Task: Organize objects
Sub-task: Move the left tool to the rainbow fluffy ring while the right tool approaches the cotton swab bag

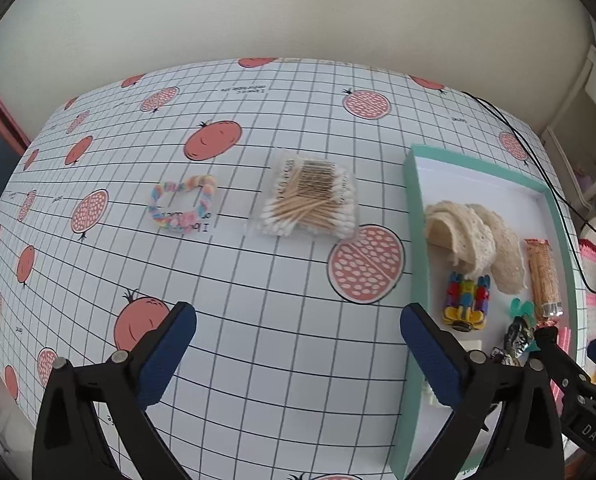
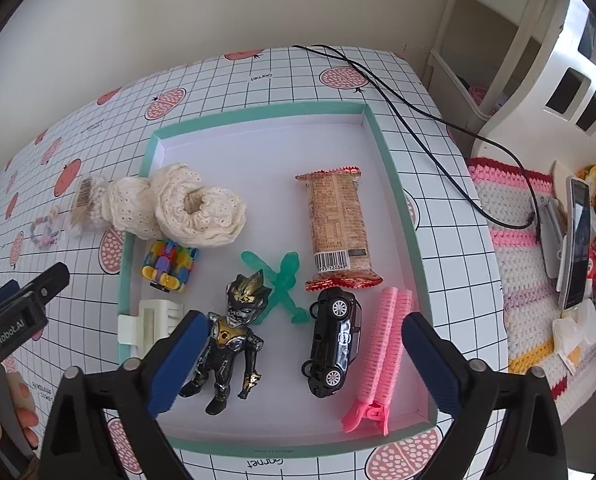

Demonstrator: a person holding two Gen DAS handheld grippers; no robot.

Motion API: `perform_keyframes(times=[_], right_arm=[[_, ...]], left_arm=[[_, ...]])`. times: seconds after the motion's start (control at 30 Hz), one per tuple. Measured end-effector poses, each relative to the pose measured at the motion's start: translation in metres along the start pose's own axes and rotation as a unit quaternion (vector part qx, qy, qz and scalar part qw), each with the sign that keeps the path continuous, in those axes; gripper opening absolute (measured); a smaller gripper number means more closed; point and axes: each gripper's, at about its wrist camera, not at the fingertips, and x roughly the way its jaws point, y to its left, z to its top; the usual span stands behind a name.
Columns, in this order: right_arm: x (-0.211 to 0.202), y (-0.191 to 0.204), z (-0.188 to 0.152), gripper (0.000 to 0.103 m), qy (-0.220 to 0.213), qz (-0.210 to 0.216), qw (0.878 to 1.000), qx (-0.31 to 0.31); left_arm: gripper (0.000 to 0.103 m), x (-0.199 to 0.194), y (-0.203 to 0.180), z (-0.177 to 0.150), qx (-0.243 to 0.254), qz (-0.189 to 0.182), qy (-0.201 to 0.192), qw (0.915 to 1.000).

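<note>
Overhead, both tools [image 1: 298, 350] [image 2: 304, 356] hover spread wide, gripping nothing.

Black left gripper [image 1: 298, 356] and right gripper [image 2: 306, 364] — blue ribbed pads [image 2: 177, 364], silver screws, white "GenRobot.AI" lettering

tray [image 2: 394, 148]: mint | car [image 2: 335, 340]: black | tablecloth [image 1: 257, 320]: white grid, red pomegranates

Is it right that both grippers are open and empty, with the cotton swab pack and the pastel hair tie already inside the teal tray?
Not quite. Both the left gripper and right gripper are open and empty, but the cotton swab pack and pastel hair tie lie on the tablecloth, outside the teal tray. The left wrist view shows this.
</note>
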Motion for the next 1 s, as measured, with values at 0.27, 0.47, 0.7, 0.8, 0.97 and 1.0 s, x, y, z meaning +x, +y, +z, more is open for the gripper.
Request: perform_keyframes(times=[0.27,0.47,0.7,0.8,0.97,1.0], right_arm=[[-0.001,0.005,0.001,0.103,-0.007,0.005,1.000,-0.008],[-0.001,0.008,0.001,0.103,-0.009,0.009,1.000,-0.013],[-0.004,0.013,0.002,0.103,-0.014,0.015,1.000,-0.019],[-0.014,0.014,0.005,0.103,-0.030,0.028,0.999,-0.016],[-0.035,0.018,0.012,0.103,-0.063,0.061,0.996,-0.002],[-0.039,0.020,0.013,0.103,-0.070,0.063,0.996,-0.003]], left_arm=[[0.103,-0.001,0.015,0.003,-0.010,-0.001,-0.007,0.9999],[0.103,0.000,0.018,0.003,-0.001,-0.004,-0.006,1.0000],[0.103,-0.001,0.017,0.004,0.019,-0.022,0.005,0.9996],[0.103,-0.006,0.017,0.007,0.024,-0.038,0.004,0.9990],[0.103,-0.022,0.019,0.016,0.028,-0.060,-0.010,0.9977],[0.103,-0.025,0.020,0.019,0.031,-0.063,-0.013,0.9974]])
